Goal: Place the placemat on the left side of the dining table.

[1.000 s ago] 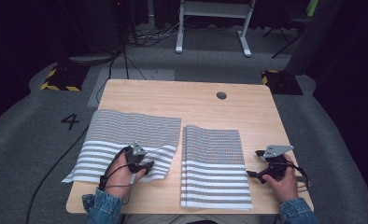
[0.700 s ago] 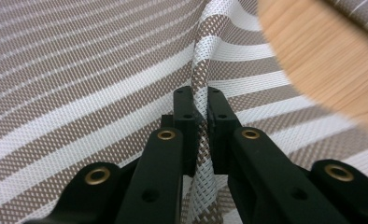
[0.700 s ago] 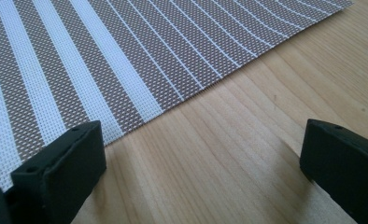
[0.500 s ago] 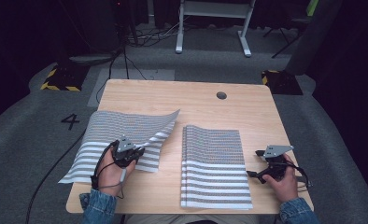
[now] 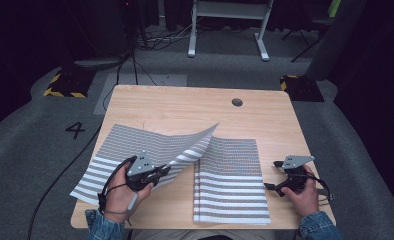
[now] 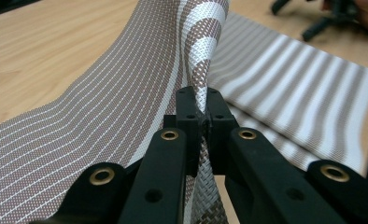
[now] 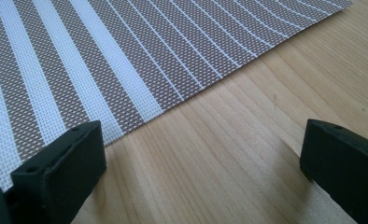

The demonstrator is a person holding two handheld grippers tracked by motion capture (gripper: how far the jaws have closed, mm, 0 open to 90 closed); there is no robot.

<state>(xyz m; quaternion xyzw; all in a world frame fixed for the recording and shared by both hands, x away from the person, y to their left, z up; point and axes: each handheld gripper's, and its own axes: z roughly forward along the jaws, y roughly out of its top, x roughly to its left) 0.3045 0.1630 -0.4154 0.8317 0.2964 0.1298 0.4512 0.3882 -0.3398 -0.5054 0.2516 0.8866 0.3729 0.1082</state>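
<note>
- Currently the left claw (image 5: 161, 171) is clamped on the near right edge of the left brown-and-white striped woven placemat (image 5: 135, 145), jaws closed tight on the weave (clear in the left gripper view (image 6: 200, 119)).
- That mat lies on the left half of the light wooden surface (image 5: 185, 107); its right side is peeled up and arched, far right corner in the air above the left edge of the second striped woven placemat (image 5: 232, 182). Its left side lies flat, with the near left corner hanging past the edge of the surface.
- The second mat lies flat at centre right, near edge close to the front edge of the surface.
- The right claw (image 5: 276, 183) rests on the surface just right of the second mat, jaws wide apart, holding nothing; the right gripper view shows bare wood between its jaws and the mat's edge at left (image 7: 126, 70).
- My read of the risks:
  - Grip is a thin pinch on a stiff, slick weave; a fast pull could slip it out and the flap drops back.
  - Nothing pins the flat half, so the fold could drag the whole mat leftwards, further off the edge, instead of creasing.
  - The raised corner could catch the second mat and skew it.
</note>
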